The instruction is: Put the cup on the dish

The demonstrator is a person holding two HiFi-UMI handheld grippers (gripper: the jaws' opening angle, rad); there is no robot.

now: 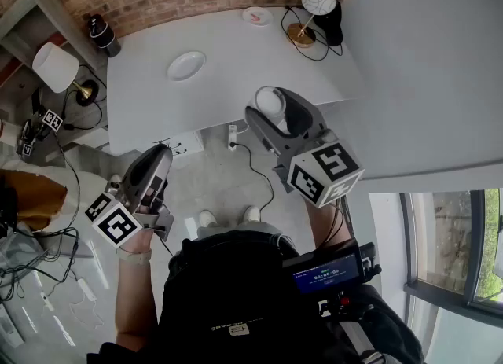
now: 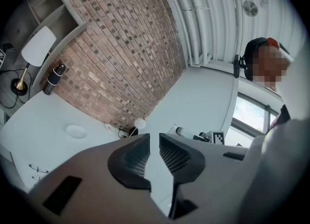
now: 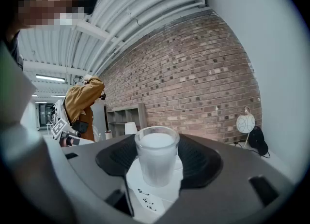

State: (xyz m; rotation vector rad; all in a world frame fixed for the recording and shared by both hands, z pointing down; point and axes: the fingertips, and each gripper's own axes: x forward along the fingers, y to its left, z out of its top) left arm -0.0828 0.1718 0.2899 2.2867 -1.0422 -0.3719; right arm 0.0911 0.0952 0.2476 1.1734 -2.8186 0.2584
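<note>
A frosted glass cup hangs in the air near the front edge of the white table, with my right gripper shut on it. In the right gripper view the cup stands upright between the two dark pads, which touch its sides. The white dish lies on the table, off to the left of the cup and farther back; it also shows small in the left gripper view. My left gripper is held low over the floor at the left, off the table, jaws nearly together with nothing between them.
On the table's far side lie a small saucer with a red mark and a round-shaded lamp on a brass foot with its black cable. A dark bottle and a white-shaded lamp stand at the left. A person in an orange jacket stands farther off.
</note>
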